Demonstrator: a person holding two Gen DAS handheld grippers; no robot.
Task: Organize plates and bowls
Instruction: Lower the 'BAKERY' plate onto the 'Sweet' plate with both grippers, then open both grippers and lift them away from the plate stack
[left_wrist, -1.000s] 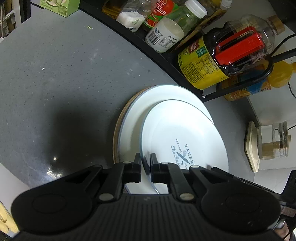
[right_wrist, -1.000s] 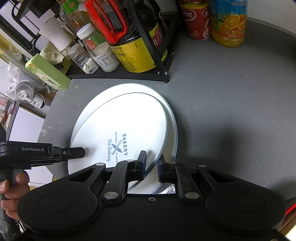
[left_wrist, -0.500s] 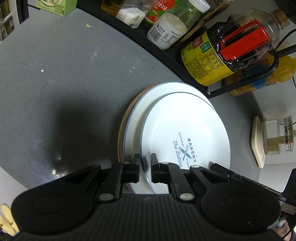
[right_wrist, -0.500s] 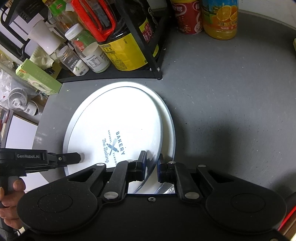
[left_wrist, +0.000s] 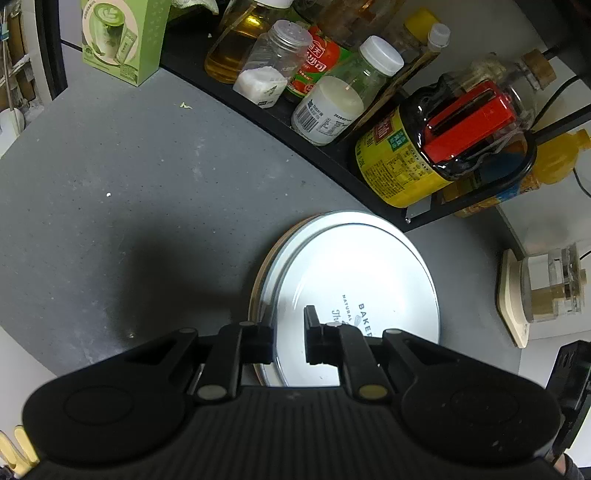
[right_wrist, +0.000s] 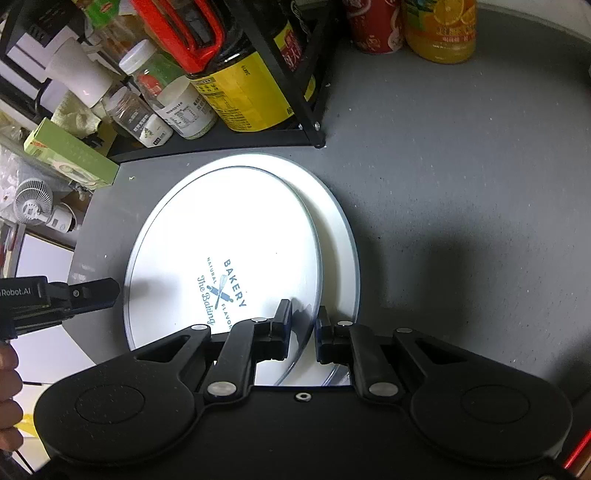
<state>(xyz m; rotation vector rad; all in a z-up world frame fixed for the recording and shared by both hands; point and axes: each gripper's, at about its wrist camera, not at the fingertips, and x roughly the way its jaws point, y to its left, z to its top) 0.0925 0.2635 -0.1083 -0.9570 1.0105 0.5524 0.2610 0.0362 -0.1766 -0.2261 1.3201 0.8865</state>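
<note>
Printed bakery plate (right_wrist: 221, 254) lying on a larger white plate (right_wrist: 334, 236), off-centre toward the left, rim passing between the parted right gripper (right_wrist: 303, 325) fingers. Left gripper (left_wrist: 289, 339) fingers likewise released, straddling the opposite rim. Best withdrawn straight back, without nudging. Stack just before the rack (right_wrist: 295, 92) on the grey worktop (right_wrist: 461, 166).

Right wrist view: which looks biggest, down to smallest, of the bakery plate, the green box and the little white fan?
1. Bakery plate, by far the largest.
2. Green box.
3. White fan.
Box and fan sit farther from the camera, at the warped edge, so their order is unsure.
</note>
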